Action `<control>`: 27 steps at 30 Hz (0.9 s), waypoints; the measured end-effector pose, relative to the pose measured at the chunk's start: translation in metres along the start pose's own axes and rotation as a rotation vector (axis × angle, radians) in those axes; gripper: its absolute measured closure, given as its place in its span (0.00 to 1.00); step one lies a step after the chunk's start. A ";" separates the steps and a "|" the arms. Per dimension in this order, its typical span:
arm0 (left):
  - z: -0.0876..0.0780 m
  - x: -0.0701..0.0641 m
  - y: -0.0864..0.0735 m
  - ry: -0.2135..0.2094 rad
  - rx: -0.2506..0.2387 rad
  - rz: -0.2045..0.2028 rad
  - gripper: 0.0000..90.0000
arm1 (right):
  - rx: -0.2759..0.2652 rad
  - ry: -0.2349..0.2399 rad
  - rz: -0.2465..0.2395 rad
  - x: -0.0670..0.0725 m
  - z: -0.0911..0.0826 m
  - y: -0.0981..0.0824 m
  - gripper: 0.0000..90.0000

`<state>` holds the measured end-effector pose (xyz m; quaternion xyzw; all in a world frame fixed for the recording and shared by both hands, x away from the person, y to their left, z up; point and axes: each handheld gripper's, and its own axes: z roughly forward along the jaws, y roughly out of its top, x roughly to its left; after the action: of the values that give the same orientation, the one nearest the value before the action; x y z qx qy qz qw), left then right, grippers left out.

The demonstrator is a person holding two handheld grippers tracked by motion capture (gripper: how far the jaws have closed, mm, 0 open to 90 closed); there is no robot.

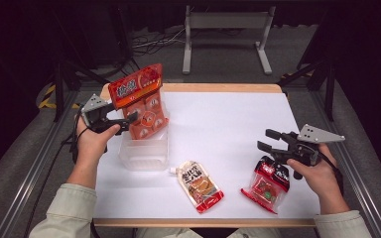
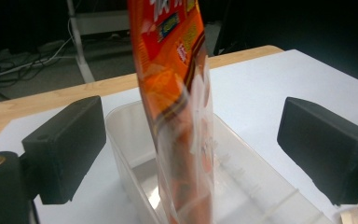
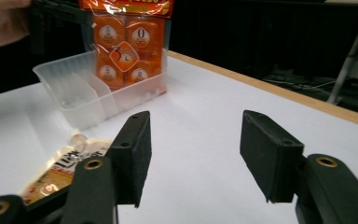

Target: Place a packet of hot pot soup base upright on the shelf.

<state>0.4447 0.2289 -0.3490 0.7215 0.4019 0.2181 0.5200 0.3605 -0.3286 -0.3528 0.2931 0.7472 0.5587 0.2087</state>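
Jaws of the left gripper [image 2: 193, 154] are seen wide apart, with the orange snack pack [image 2: 179, 107] standing upright between them and touching neither pad – so the pack is judged to be released, or about to be gripped; which of the two cannot be told. The pack stands in the clear plastic bin [image 1: 144, 153] at the left part of the white table [image 1: 228, 129], its lower edge inside the bin and its top rising well above the rim. The right gripper [image 1: 268, 140] is held open and empty above the table's right side, just above the red pouch [image 1: 268, 184]. A beige pouch with a spout [image 1: 200, 186] lies between the bin and the red pouch. Sorting of packs into the bin seems to be in hand – next, the right jaws would need to be lowered over the red pouch and closed on it.
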 end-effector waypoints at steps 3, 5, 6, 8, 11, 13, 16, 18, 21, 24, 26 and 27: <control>-0.012 -0.004 -0.003 -0.004 -0.006 0.008 0.10 | 0.010 0.006 -0.004 -0.002 -0.002 -0.002 0.52; -0.021 -0.008 -0.006 -0.015 -0.016 0.005 0.10 | 0.047 -0.021 -0.043 -0.003 -0.004 -0.002 0.51; -0.023 -0.010 -0.008 -0.016 -0.021 0.007 0.10 | 0.070 -0.037 -0.058 -0.003 -0.005 -0.003 0.51; -0.031 -0.016 -0.013 -0.014 -0.024 0.031 0.09 | 0.072 -0.037 -0.042 -0.006 -0.008 -0.005 0.53; -0.036 -0.022 -0.017 -0.033 -0.013 0.044 0.09 | 0.018 -0.015 -0.030 -0.009 -0.013 -0.011 0.56; -0.041 -0.028 -0.019 -0.054 -0.020 0.057 0.09 | 0.020 -0.011 -0.047 -0.012 -0.016 -0.014 0.54; -0.052 -0.039 -0.023 -0.110 -0.039 0.066 0.09 | 0.082 -0.034 0.001 -0.018 -0.020 -0.016 0.36; -0.057 -0.046 -0.025 -0.145 -0.046 0.069 0.10 | 0.060 -0.033 0.025 -0.021 -0.023 -0.019 0.30; -0.061 -0.055 -0.030 -0.171 -0.050 0.072 0.10 | 0.051 -0.038 0.056 -0.023 -0.025 -0.021 0.20; -0.060 -0.063 -0.031 -0.223 -0.031 0.085 0.10 | 0.044 0.005 0.040 -0.024 -0.028 -0.024 0.12; -0.058 -0.068 -0.031 -0.256 -0.039 0.077 0.10 | 0.054 0.003 0.031 -0.024 -0.028 -0.026 0.11; -0.057 -0.070 -0.031 -0.265 -0.038 0.079 0.10 | 0.064 -0.007 0.028 -0.023 -0.028 -0.027 0.11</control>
<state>0.3512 0.2092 -0.3497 0.7493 0.2967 0.1485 0.5731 0.3543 -0.3694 -0.3711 0.3120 0.7599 0.5363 0.1939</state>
